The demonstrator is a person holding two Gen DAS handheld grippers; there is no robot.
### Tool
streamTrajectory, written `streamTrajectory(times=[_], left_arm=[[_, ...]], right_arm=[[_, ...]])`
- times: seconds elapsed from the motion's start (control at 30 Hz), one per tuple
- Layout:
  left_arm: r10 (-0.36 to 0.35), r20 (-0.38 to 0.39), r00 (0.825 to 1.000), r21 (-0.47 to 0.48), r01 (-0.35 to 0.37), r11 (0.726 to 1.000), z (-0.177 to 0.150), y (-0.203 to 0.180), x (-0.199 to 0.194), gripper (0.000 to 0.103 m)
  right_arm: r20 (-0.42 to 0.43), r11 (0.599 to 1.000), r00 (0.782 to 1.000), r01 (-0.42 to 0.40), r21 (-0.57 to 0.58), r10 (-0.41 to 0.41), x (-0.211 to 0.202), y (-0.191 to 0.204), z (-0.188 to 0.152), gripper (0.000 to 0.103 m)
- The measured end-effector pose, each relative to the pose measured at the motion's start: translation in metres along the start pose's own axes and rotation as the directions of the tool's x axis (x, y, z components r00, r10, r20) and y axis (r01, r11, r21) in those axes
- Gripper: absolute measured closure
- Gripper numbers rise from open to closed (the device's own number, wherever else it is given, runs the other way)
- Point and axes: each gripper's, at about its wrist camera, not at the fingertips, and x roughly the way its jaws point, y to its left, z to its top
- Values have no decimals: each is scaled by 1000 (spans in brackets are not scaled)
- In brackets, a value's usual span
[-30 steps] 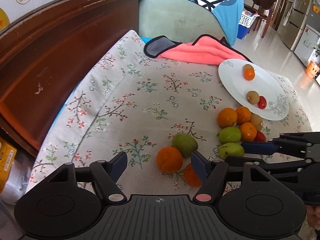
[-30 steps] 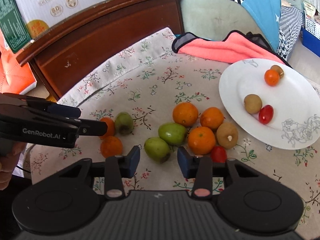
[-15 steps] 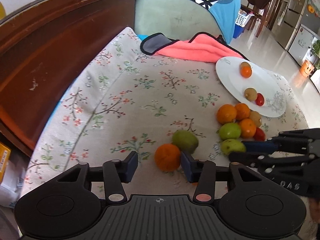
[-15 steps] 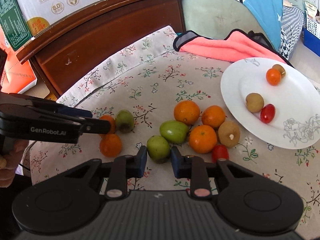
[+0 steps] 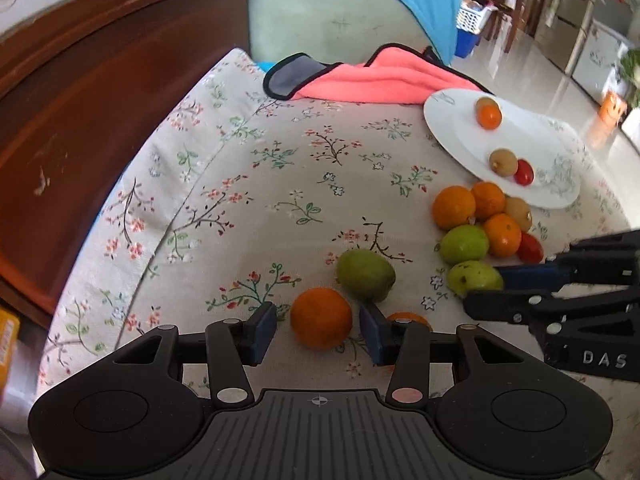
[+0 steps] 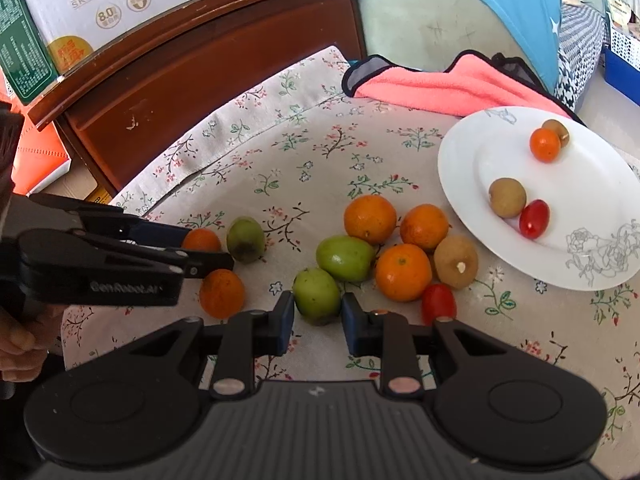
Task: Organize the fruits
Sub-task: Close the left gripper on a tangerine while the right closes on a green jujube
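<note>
— Where are your two grippers right now?

— Your left gripper (image 5: 318, 330) sits low over the floral tablecloth (image 5: 280, 184), near its front edge, its jaws parted with an orange (image 5: 321, 323) between them; there are gaps on both sides, so nothing is clamped. Your right gripper (image 6: 317, 314) is narrowed around a green fruit (image 6: 316, 295), pads at its flanks, but you cannot tell whether they press on it or only frame it.

— And the rest of the fruit?

— Just behind your left orange lies a darker green fruit (image 5: 366, 275), and a second small orange (image 5: 408, 317) peeks out beside the left gripper's right finger. The main cluster sits toward the right edge of the cloth: three oranges, another green fruit (image 6: 345, 258), a brown fruit (image 6: 456, 262) and a red tomato (image 6: 439, 303), bunched and touching.

— What is on the plate?

— The white plate (image 6: 472, 160) at the far right corner carries a small orange touching a brown fruit, and nearer you a brown fruit touching a red tomato. A pink towel (image 6: 440, 88) lies along the far edge.
</note>
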Motion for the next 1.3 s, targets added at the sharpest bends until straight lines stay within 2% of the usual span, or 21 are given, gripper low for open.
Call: streamTrajectory(times=[0.13, 0.63, 1.0, 1.07, 1.3], left_arm=[[-3, 17, 1000, -18, 3, 1000, 1, 3, -2, 74], [-7, 77, 997, -52, 12, 999, 11, 0, -25, 74], [5, 79, 997, -66, 0, 998, 14, -1, -26, 74], [4, 77, 997, -66, 1, 998, 14, -1, -26, 74], [7, 77, 997, -61, -2, 998, 15, -3, -27, 74]], right_arm=[[0, 1000, 1000, -4, 6, 4, 1, -1, 0, 77], [33, 999, 999, -34, 12, 33, -9, 1, 3, 78], [10, 999, 999, -37, 28, 37, -3, -2, 2, 77], [-2, 999, 999, -38, 33, 38, 1, -2, 1, 75], [13, 999, 1000, -27, 27, 26, 3, -1, 1, 75]])
